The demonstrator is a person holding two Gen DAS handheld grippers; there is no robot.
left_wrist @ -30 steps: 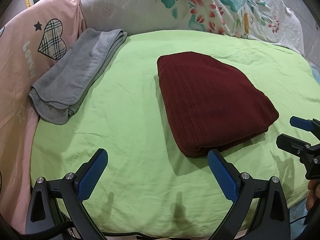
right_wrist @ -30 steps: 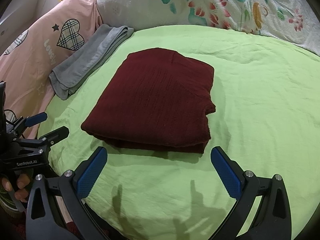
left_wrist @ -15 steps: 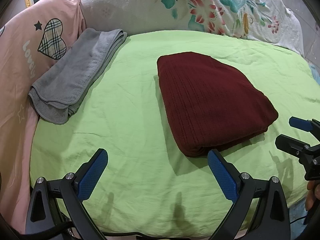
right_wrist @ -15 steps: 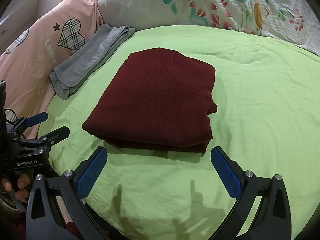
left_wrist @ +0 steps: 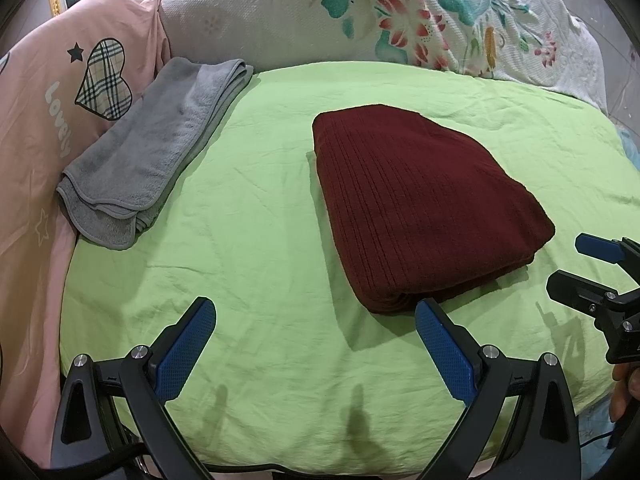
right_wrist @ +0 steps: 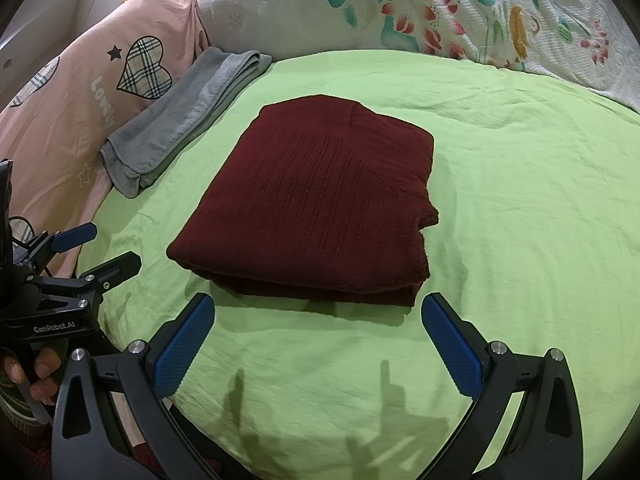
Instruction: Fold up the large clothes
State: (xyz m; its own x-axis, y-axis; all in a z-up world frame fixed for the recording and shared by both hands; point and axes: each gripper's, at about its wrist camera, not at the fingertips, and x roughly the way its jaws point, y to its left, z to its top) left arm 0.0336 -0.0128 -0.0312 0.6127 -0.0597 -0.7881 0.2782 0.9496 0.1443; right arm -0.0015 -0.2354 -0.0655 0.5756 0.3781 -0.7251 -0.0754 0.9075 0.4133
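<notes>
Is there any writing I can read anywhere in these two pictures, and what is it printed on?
"Lovely": white letters on the pink bedding, beside the plaid heart.
"GenRobot.AI": white print on the black body of the left claw, seen from the right wrist camera.
Nothing to read on the folded maroon garment, the grey towel, the green sheet or the floral cover.

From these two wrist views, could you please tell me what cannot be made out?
- Maroon sweater: inner folded layers, hidden under its own top layer, both views.
- Grey towel: far side against the pink pillow, unclear.
- Person's hand: mostly hidden behind the left gripper, right wrist view.
</notes>
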